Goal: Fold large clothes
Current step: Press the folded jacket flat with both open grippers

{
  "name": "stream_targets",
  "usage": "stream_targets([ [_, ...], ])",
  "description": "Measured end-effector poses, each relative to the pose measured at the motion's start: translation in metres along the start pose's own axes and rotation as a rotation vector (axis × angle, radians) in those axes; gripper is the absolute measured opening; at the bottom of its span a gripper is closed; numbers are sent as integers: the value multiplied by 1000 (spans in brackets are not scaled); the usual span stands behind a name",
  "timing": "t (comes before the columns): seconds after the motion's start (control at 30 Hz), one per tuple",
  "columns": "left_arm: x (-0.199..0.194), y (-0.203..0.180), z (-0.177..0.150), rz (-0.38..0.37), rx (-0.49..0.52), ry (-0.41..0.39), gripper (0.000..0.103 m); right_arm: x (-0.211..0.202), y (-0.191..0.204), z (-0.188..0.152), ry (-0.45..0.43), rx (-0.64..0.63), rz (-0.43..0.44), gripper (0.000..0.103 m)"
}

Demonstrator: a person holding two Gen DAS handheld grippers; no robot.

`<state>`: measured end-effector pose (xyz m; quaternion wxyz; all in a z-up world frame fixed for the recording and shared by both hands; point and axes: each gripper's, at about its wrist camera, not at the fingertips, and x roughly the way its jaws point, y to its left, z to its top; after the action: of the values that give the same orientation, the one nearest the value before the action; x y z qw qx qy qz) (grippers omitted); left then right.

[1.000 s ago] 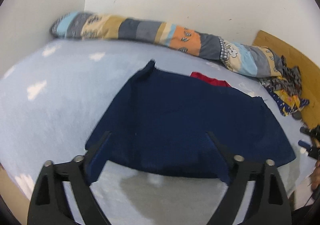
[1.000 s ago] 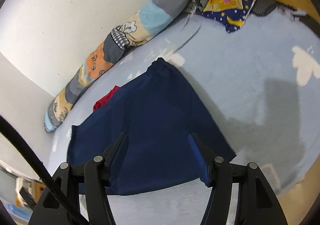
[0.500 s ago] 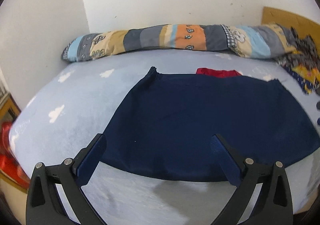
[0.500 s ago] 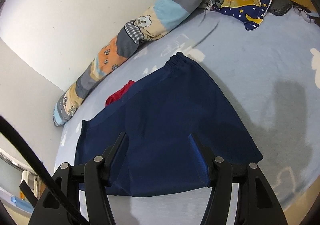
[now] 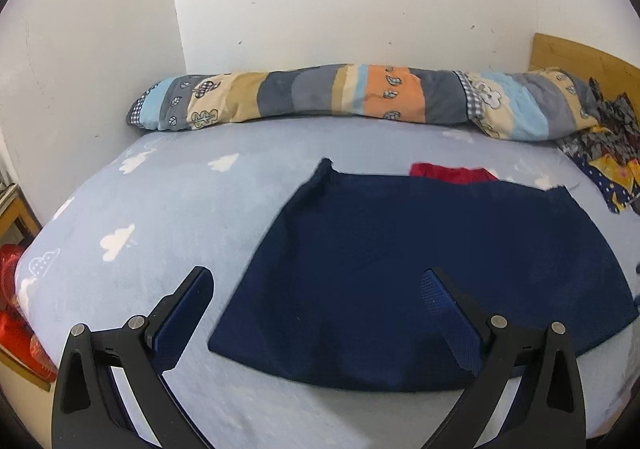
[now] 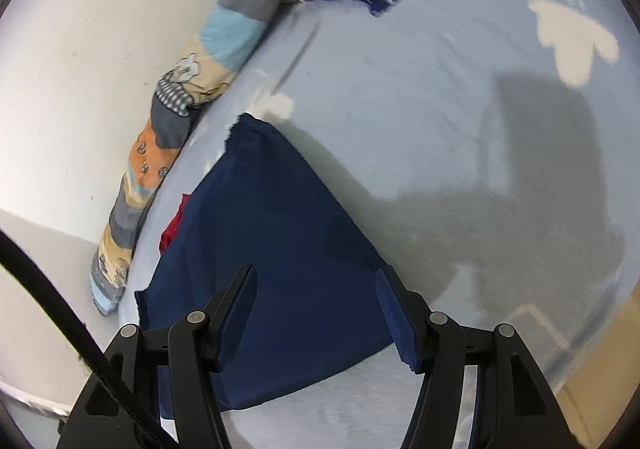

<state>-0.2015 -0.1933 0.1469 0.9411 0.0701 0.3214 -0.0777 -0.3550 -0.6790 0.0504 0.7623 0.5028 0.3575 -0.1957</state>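
Left tongs [image 5: 316,301] spread wide; right tongs [image 6: 316,301] parted, empty.

One navy garment [image 5: 420,273] — one red garment [image 5: 452,174] — one patchwork bolster [image 5: 360,97] — two tools.

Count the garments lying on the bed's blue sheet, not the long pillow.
3 visible: the navy garment spread in the middle; a red garment peeking from behind its far edge; a patterned heap at the far right by the long pillow, which may hold more.
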Motion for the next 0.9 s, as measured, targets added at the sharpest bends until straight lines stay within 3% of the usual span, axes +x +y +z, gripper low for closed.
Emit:
stream_targets([
  [0.17,26,8,6,-37,-39,106,103,9,-9,-2,31,23,-8,67],
  [0.27,10,9,11,-5,-51,17,103,8,-12,-2,13,55,-2,67],
  [0.37,-17,23,19,-63,-131,-113,103,3,-13,2,-12,62,-5,67],
  [0.47,-24,50,14,-252,-348,-159,103,6,-11,2,-6,50,-8,67],
  [0.5,-21,60,7,-346,-395,-177,103,6,-10,2,-8,46,-13,67],
  [0.53,-18,68,2,-483,-397,-201,103,6,-10,2,-10,44,-20,67],
  [0.57,-10,79,-5,-710,-414,-230,103,6,-10,1,-8,43,-32,67],
  [0.6,-5,86,-7,-745,-444,-212,103,6,-11,1,-9,42,-47,67],
  [0.67,0,85,-4,-503,-408,-125,103,6,-13,-1,-7,45,-51,67],
  [0.77,5,83,-6,-392,-355,-106,103,3,-15,-4,-17,42,-69,67],
  [0.9,13,68,-4,-335,-283,-53,103,4,-18,-11,-12,47,-89,67],
])
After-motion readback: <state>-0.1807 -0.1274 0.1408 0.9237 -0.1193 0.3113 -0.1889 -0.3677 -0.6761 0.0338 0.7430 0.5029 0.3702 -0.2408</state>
